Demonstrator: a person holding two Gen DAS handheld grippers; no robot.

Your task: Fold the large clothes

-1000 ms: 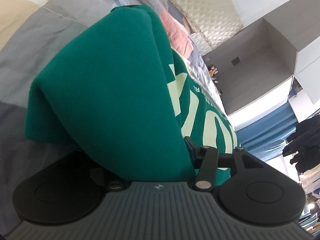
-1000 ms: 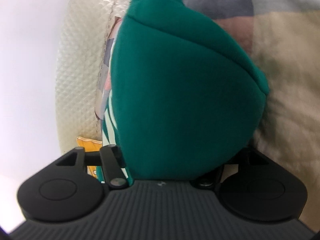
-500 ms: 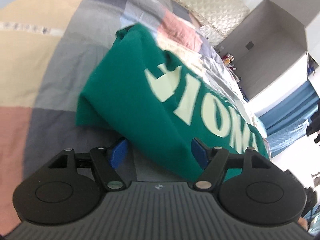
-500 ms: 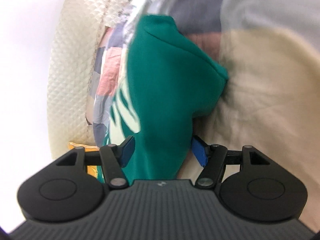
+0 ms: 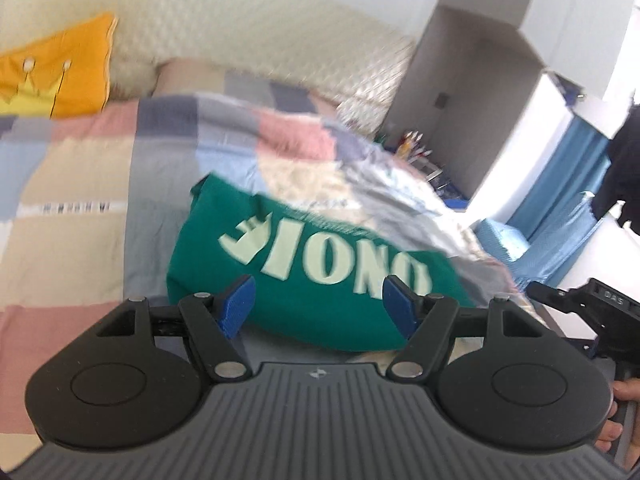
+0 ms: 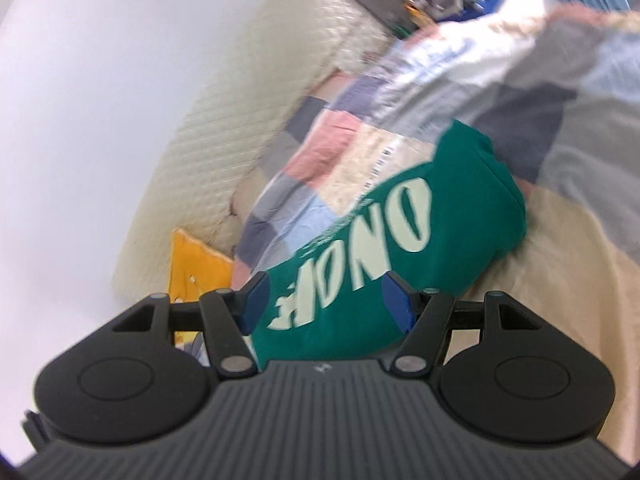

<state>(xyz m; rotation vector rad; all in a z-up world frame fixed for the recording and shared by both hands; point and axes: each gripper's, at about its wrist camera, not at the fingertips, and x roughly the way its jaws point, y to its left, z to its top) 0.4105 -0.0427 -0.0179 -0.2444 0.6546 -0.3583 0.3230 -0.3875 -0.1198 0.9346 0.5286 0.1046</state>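
Resting folded on the patchwork bed cover, the green sweatshirt with pale lettering lay free of both wide-open, empty tools, left and right; its puffy, unpressed fold looked liable to spring open.

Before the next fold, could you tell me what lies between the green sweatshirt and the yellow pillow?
Only patchwork bedspread separates the green sweatshirt from the yellow pillow; the left wrist view shows it best.
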